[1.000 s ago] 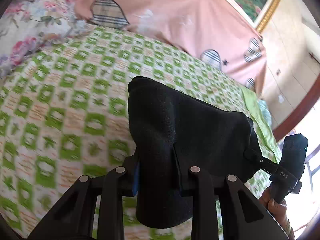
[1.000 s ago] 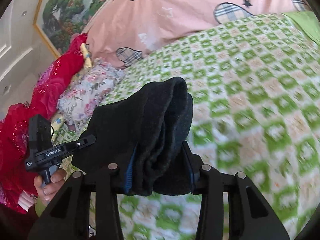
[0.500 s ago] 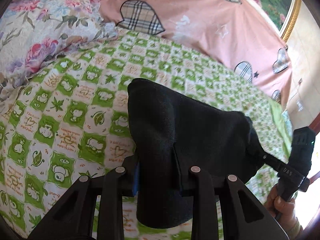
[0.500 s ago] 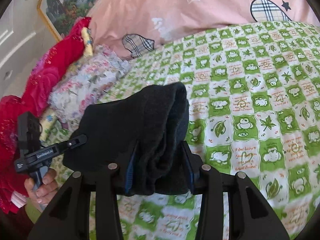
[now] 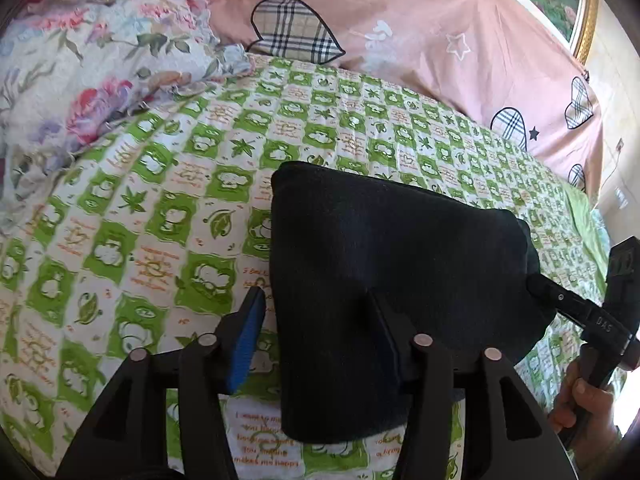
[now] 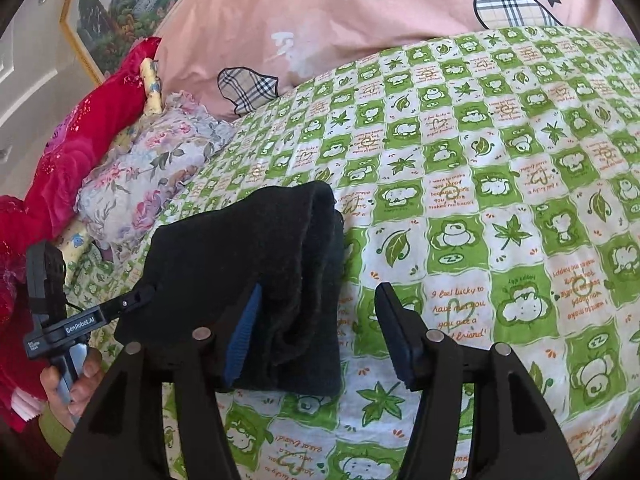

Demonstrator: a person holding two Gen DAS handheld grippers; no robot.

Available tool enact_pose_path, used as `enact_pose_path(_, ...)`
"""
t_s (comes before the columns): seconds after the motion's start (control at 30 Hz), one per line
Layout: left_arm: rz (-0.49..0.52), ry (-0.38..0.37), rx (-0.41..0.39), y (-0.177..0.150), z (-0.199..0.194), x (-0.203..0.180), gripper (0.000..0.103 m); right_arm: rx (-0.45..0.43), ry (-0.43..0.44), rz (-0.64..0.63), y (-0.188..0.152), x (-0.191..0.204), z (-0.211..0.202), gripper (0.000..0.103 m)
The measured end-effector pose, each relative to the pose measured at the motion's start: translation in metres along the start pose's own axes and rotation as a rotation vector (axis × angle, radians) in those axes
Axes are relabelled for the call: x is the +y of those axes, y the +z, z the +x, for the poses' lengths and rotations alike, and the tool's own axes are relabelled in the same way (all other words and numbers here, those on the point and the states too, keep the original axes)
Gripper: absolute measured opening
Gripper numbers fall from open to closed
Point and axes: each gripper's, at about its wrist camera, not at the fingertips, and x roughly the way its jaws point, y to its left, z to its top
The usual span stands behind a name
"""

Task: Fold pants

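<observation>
The black pants (image 5: 384, 256) lie folded into a thick bundle on the green-and-white checked bedspread (image 5: 160, 216); they also show in the right wrist view (image 6: 256, 272). My left gripper (image 5: 316, 304) is open, its jaws standing apart around the bundle's near left end. My right gripper (image 6: 320, 300) is open too, its jaws apart around the bundle's near right end, the right finger (image 6: 394, 320) clear of the cloth. Each gripper shows in the other's view, at the bundle's far side.
A pink duvet with plaid hearts (image 5: 400, 40) lies along the back of the bed. A floral pillow (image 5: 80, 60) sits at the left, with red fabric (image 6: 60, 152) beyond it. A framed picture (image 6: 132, 4) hangs on the wall.
Both grippers have opened and let go of the pants. The bundle has come down to rest on the bedspread.
</observation>
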Motion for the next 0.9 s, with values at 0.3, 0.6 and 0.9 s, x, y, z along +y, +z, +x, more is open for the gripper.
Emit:
enact_pose_path(0.3,-0.018,0.012,-0.035,-0.012,-0.027,-0.003,0.068,-0.043,-0.024,-0.055,-0.01,0.023,-0.022,0.063)
enact_pose_path(0.6,-0.013,0.021,-0.055,-0.03,-0.051,-0.008,0.072,-0.069,-0.023,-0.124,-0.026,0.049,-0.039,0.078)
enact_pose_path(0.9,-0.003,0.055,-0.077,-0.046,-0.069,-0.01,0.081,-0.066,-0.042,-0.194,-0.047,0.068,-0.047,0.091)
